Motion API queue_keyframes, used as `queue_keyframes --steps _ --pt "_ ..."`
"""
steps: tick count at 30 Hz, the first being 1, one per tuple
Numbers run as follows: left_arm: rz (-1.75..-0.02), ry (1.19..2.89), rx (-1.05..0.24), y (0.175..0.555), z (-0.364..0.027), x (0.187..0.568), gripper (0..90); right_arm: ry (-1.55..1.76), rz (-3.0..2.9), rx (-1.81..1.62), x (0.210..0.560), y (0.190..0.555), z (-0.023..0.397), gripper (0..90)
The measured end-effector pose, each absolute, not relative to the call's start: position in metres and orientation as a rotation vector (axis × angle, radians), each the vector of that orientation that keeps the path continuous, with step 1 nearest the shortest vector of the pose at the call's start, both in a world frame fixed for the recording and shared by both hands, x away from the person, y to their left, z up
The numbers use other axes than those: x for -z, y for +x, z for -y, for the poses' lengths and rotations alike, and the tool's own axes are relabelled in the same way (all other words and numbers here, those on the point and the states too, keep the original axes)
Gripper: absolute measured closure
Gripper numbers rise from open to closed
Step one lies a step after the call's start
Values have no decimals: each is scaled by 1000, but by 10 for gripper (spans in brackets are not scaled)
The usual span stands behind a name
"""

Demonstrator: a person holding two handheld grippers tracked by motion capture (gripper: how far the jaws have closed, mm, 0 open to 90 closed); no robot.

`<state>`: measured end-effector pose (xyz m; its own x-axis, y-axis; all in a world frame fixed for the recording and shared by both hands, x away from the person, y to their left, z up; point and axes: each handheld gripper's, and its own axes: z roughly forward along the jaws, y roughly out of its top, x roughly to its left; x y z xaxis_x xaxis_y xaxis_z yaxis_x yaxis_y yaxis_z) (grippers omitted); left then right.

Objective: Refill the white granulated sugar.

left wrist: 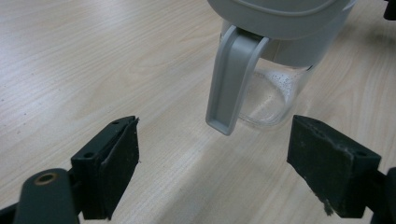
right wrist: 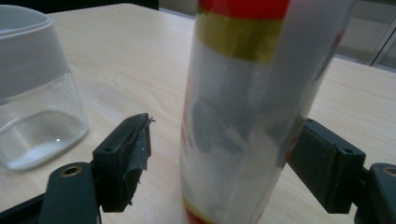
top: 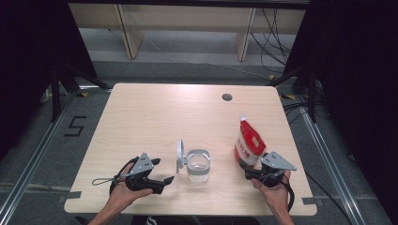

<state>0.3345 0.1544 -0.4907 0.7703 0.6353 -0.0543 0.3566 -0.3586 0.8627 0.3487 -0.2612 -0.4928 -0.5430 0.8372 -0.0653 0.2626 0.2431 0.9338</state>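
A red, white and yellow bag (top: pixel 248 140) stands upright at the table's right front. My right gripper (top: pixel 251 171) sits at its base. In the right gripper view the bag (right wrist: pixel 243 116) rises between the wide-open jaws of that gripper (right wrist: pixel 224 154), with a gap at the left pad. A clear glass jar (top: pixel 198 165) with a grey rim stands at the front centre, its round lid (top: pixel 179 154) hinged up on the left side. My left gripper (top: pixel 163 171) lies open just left of the jar. In the left gripper view the jar's grey clasp (left wrist: pixel 233 79) hangs ahead of that gripper (left wrist: pixel 212 168).
The light wooden table (top: pixel 164 112) has a small round grommet hole (top: pixel 227 97) near its far right. Bare tabletop stretches behind the jar and bag. Black cables (top: pixel 277 37) and wooden furniture legs stand on the floor beyond the far edge.
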Motion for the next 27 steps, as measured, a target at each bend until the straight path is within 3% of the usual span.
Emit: queue_keyframes --steps 6,27 --pt "-774 1947 -302 335 -154 492 162 1020 -1914 -1294 495 354 259 254" --pt "-780 1946 -312 334 -154 492 162 1015 -1807 -1356 505 364 254 319"
